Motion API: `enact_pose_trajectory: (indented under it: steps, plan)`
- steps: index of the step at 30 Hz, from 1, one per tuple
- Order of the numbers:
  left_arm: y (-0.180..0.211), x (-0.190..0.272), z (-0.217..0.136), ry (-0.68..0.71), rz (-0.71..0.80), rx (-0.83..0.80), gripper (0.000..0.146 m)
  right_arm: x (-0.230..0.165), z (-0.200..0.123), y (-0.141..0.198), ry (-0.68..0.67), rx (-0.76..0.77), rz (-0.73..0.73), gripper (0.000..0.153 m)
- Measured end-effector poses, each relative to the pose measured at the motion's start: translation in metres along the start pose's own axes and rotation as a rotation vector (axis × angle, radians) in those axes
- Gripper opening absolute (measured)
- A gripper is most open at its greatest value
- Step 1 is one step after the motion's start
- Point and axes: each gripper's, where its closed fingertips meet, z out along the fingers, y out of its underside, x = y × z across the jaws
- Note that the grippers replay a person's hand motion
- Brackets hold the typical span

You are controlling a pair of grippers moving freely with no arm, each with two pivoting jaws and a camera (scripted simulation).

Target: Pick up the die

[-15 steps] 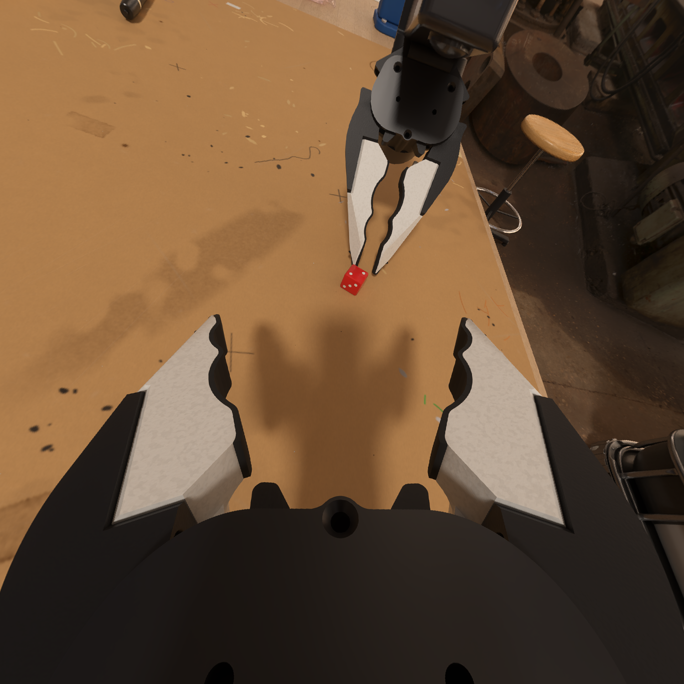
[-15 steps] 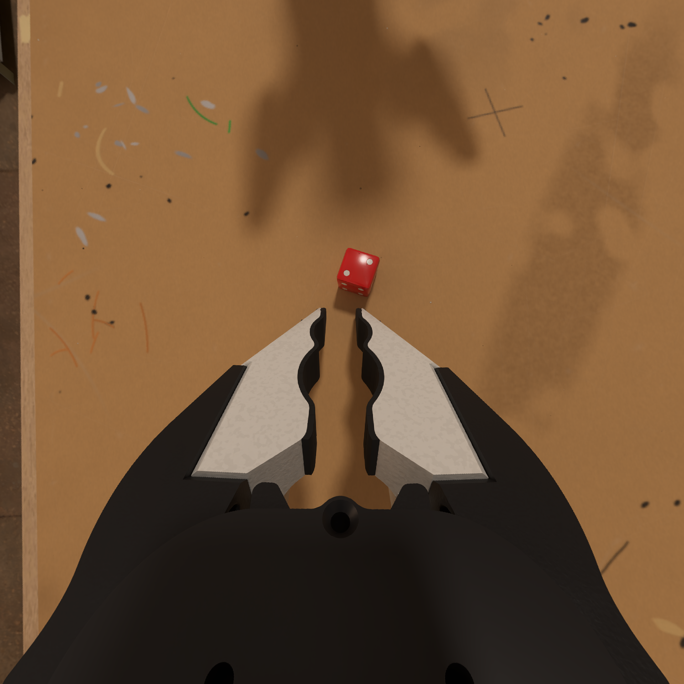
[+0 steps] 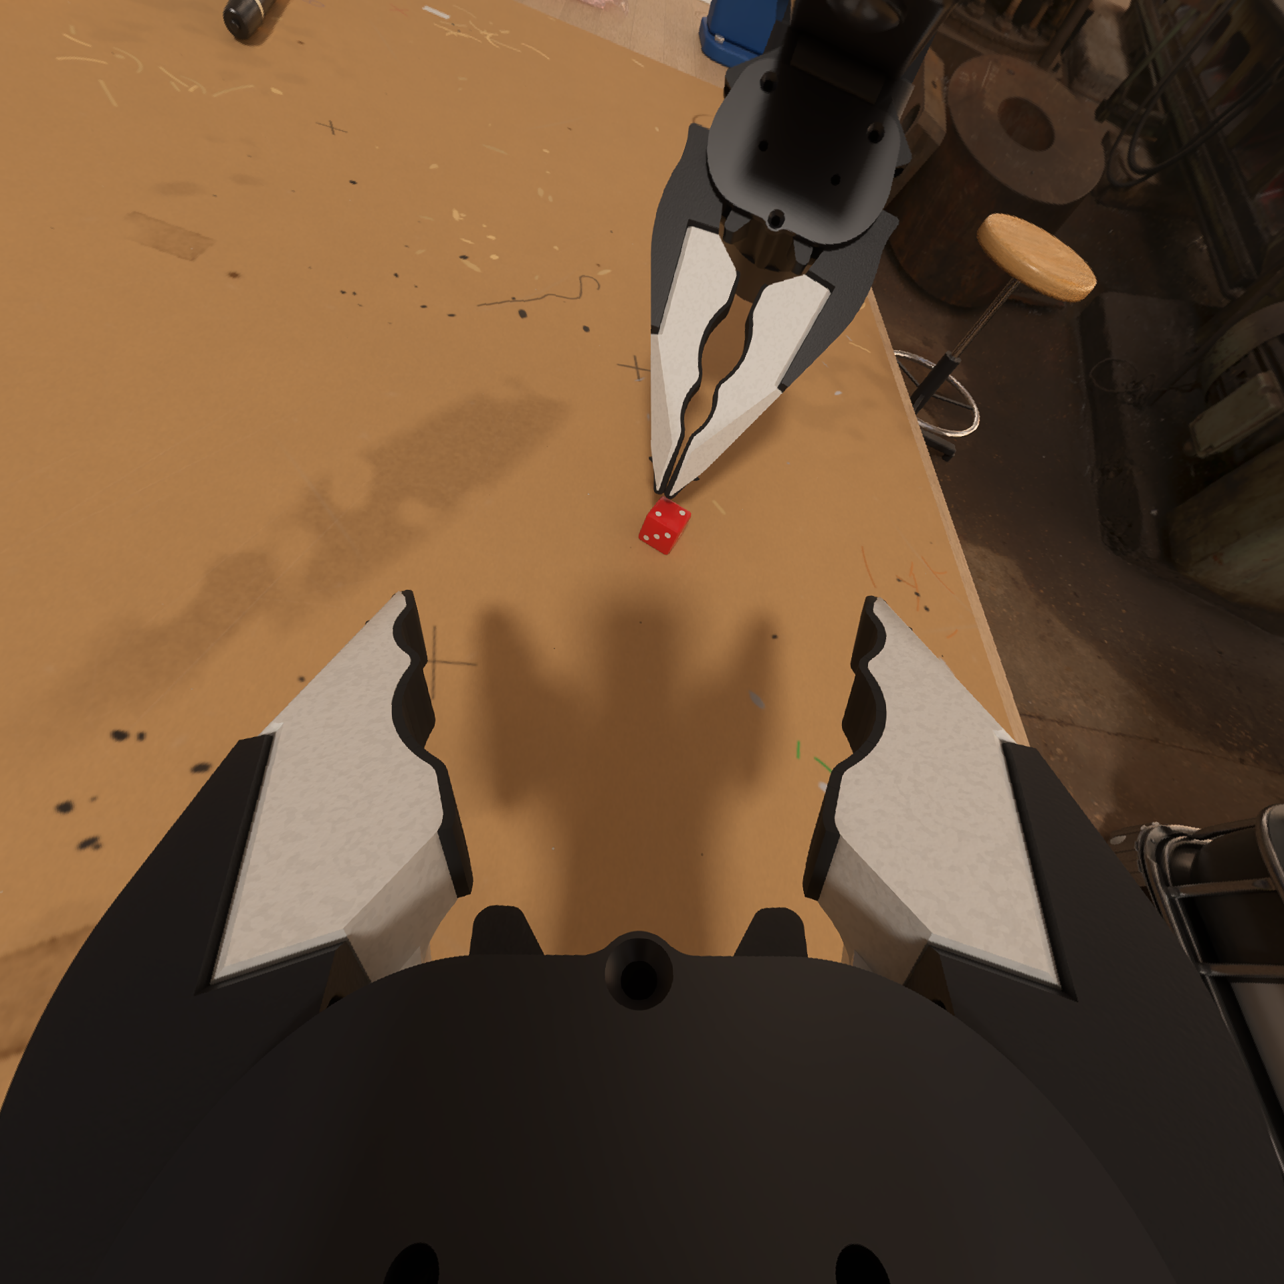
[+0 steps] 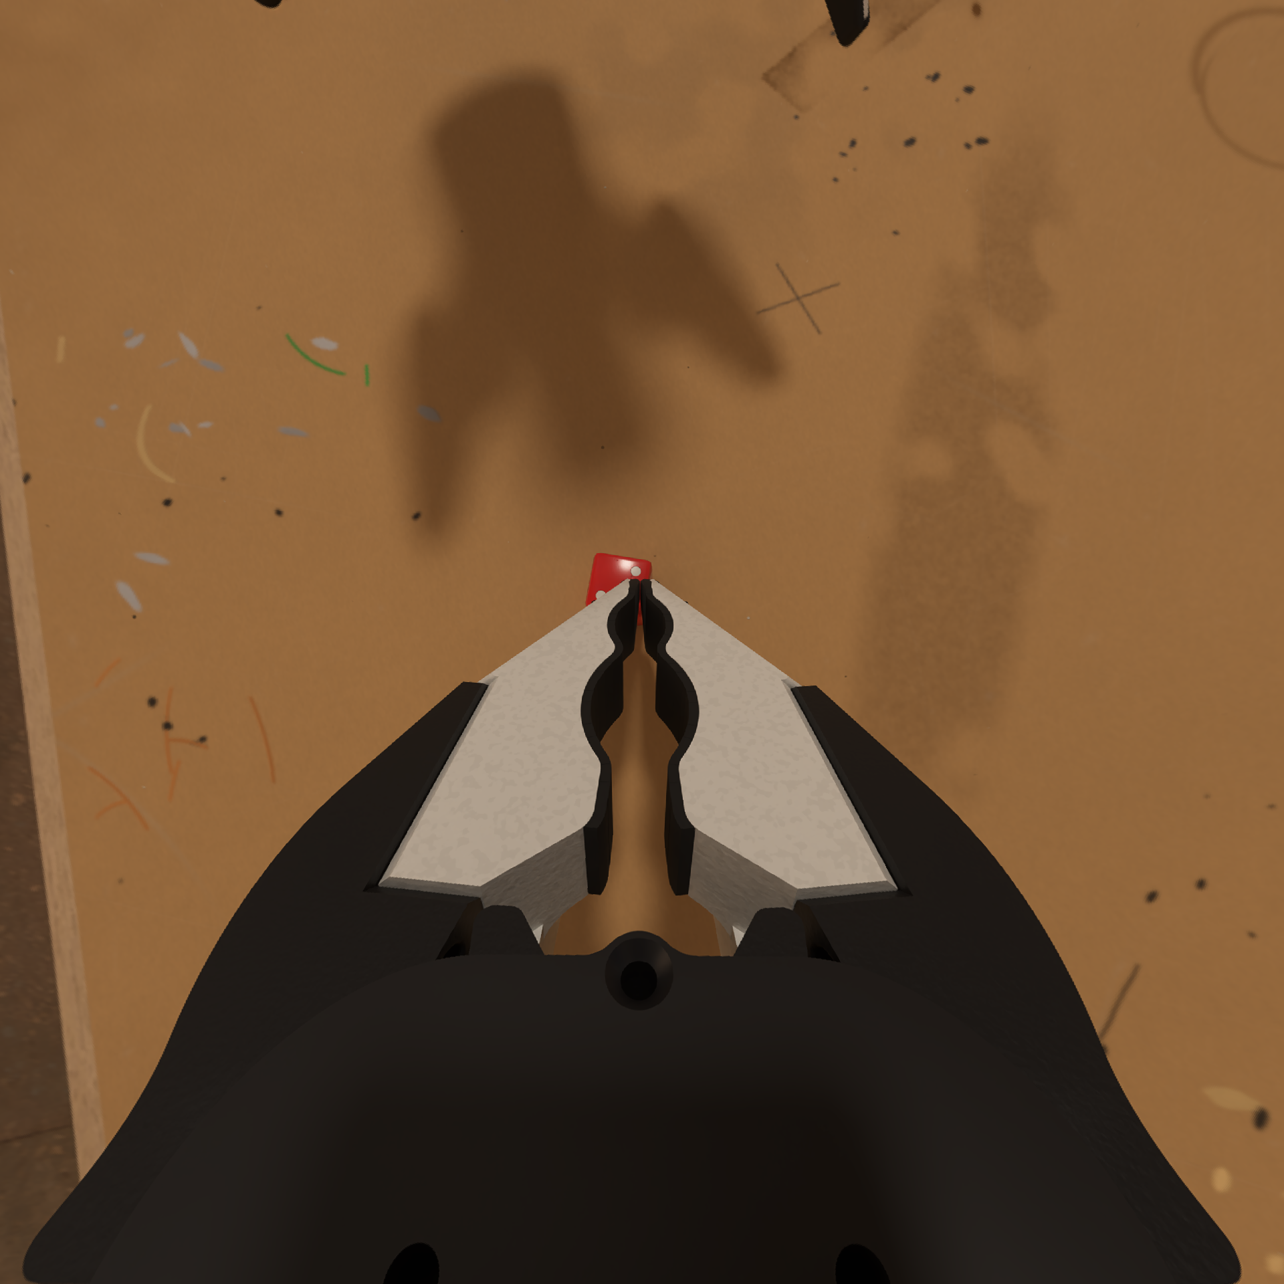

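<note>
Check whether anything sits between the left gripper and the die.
Nothing visible does. Bare tabletop and a shadow lie between the open left gripper and the red die. The right gripper, fingertips closed, sits at the die's far side, not in the path.

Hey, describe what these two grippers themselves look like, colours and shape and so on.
Both look alike. The left gripper has a rounded matte black body with a small round hole at its centre, and two tapering fingers faced in speckled off-white with wavy, scalloped black inner edges. The right gripper has the same black shell and pale pointed fingers. No cables or markings show.
</note>
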Motion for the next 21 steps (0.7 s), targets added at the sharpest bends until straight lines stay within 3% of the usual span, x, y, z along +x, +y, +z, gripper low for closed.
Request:
enact_pose_trajectory:
  steps: [7,10,14,18,21]
  plan:
    - [0.0,0.0,0.0,0.0,0.0,0.003,0.122,0.007,-0.01,-0.005,-0.048,0.062,0.188,0.0]
    - [0.0,0.0,0.0,0.0,0.0,0.004,0.122,-0.003,-0.004,0.001,-0.04,0.021,0.156,0.02]
    - [0.0,0.0,0.0,0.001,0.001,0.003,0.122,-0.01,0.013,0.009,0.048,-0.04,0.101,0.03]
    - [0.0,0.0,0.0,0.0,0.003,0.002,0.122,-0.005,0.018,0.008,0.131,-0.043,0.104,0.018]
    - [0.0,0.001,0.001,0.001,0.006,0.001,0.122,-0.004,0.018,0.008,0.132,-0.035,0.113,0.018]
